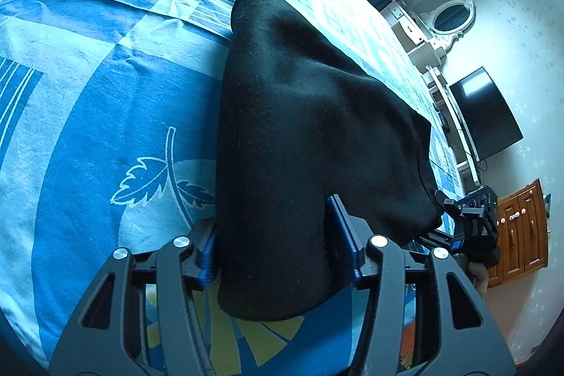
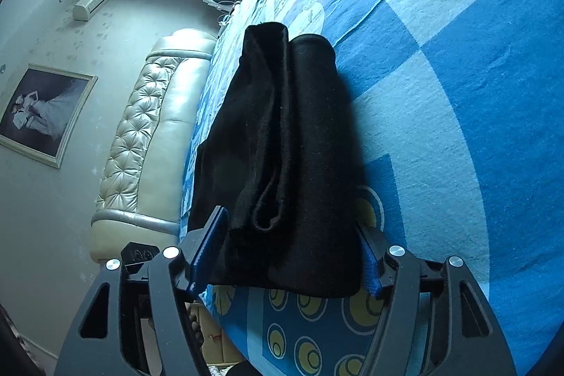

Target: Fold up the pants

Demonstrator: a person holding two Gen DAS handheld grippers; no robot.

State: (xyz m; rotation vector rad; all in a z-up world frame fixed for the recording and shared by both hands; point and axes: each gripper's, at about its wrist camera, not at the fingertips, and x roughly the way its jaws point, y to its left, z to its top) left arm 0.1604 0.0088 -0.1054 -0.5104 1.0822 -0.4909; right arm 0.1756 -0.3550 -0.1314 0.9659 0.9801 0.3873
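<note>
Black pants [image 1: 299, 129] held above blue patterned bedspread [image 1: 105, 94], left gripper [image 1: 275, 256] and right gripper [image 2: 292, 256] each clamped on near edge. Best: lift evenly, carry forward, lay flat.

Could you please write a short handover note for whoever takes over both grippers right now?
Left gripper: its fingers straddle one near end of the black pants, cloth between them; grip looks loose.
Right gripper: fingers either side of the other near end, the same way; it also shows at the right edge of the left view.
Pants: lying on the blue patterned bedspread, already doubled into layers, far end resting on the bed.
Done: at least one fold.
Left: probably another fold, then set flat and release.
</note>
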